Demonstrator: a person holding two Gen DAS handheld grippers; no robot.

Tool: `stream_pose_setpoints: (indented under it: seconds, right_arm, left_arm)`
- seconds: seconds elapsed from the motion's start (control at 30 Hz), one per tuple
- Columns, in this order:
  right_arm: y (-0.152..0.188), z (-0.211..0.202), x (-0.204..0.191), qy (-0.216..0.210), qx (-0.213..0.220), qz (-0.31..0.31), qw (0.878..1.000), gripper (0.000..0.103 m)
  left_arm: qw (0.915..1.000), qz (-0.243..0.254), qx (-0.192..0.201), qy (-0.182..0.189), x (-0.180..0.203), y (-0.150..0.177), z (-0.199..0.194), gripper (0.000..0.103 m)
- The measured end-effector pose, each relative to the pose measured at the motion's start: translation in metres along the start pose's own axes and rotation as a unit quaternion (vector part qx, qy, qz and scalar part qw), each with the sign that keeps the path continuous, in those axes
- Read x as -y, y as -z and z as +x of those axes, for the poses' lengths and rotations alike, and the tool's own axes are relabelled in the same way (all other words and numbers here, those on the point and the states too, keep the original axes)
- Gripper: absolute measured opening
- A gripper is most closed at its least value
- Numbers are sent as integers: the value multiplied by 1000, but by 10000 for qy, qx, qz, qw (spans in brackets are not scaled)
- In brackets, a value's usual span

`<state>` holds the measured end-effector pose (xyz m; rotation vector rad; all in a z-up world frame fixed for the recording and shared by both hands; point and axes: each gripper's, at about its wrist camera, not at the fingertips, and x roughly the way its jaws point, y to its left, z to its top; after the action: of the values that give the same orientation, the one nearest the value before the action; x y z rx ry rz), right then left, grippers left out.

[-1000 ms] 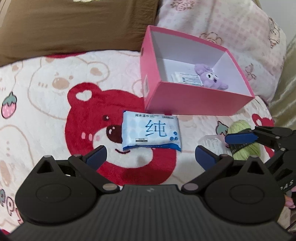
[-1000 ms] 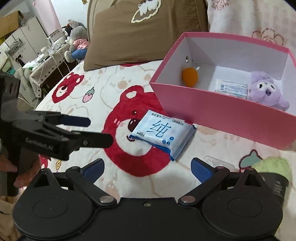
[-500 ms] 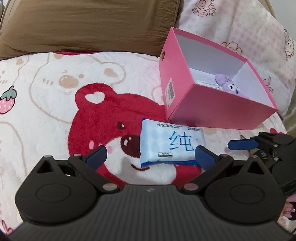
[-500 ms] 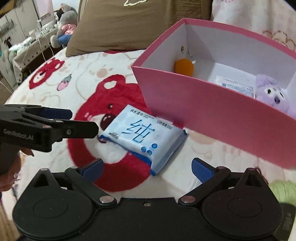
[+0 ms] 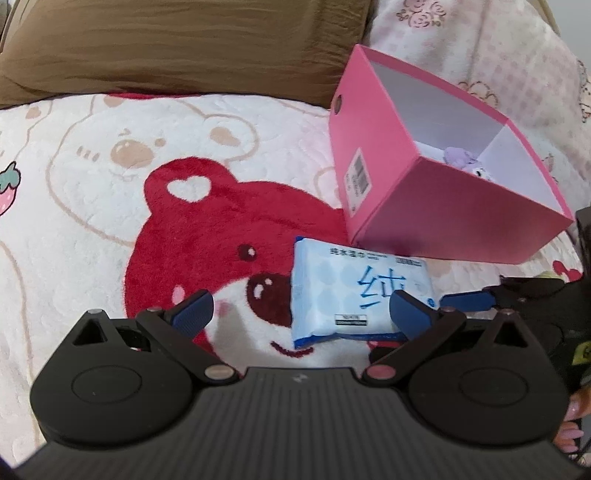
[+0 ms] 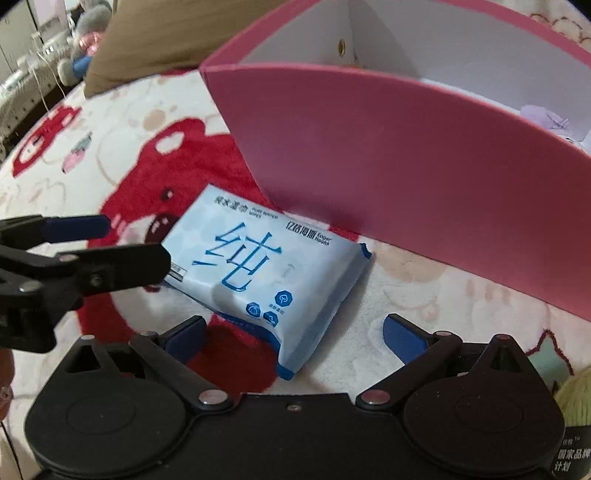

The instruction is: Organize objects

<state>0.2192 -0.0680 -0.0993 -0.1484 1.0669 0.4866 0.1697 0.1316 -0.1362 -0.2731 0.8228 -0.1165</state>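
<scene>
A light blue pack of wet wipes [image 6: 258,269] lies flat on the bear-print blanket in front of a pink box [image 6: 406,158]; the pack also shows in the left wrist view [image 5: 351,295]. My right gripper [image 6: 293,332] is open, its fingers on either side of the pack's near corner. My left gripper [image 5: 301,308] is open and empty, just left of the pack, with its right finger over the pack's edge. The pink box [image 5: 454,218] holds a purple plush toy [image 5: 465,162].
A brown pillow [image 5: 177,48] and a pink patterned pillow [image 5: 491,55] lie behind the box. A green yarn ball [image 6: 576,398] sits at the right edge. Furniture and plush toys [image 6: 88,26] stand beyond the bed at the far left.
Both grippers have moved closer to the wipes pack. The right gripper has dropped low, so its open fingers now straddle the pack's near corner. The left gripper has shifted left of the pack.
</scene>
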Motion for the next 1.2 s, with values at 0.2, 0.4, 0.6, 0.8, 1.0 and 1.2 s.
stream_pose_setpoints:
  seconds: [0.2, 0.4, 0.6, 0.8, 1.0, 1.2]
  right_arm:
    - [-1, 5, -3, 65, -214, -94, 9997, 103]
    - [-12, 9, 4, -174, -711, -154, 9972, 103]
    - [-11, 2, 11, -372, -701, -118, 9968, 103]
    - [-8, -18, 19, -1273, -134, 457, 9907, 103]
    - [-11, -13, 25, -1172, -48, 654, 9909, 88]
    - [-7, -4, 25, -922, -10, 661, 9935, 61]
  left_arm:
    - [9996, -22, -120, -265, -4, -1, 10, 103]
    - [9985, -321, -362, -250, -13, -4, 15, 102]
    - [9990, -400, -211, -51, -13, -6, 11, 99]
    - [9978, -464, -294, 376, -7, -8, 13, 69]
    - [9955, -657, -305, 616, -8, -4, 18, 44]
    - [9909, -963, -416, 848, -8, 0, 23, 34]
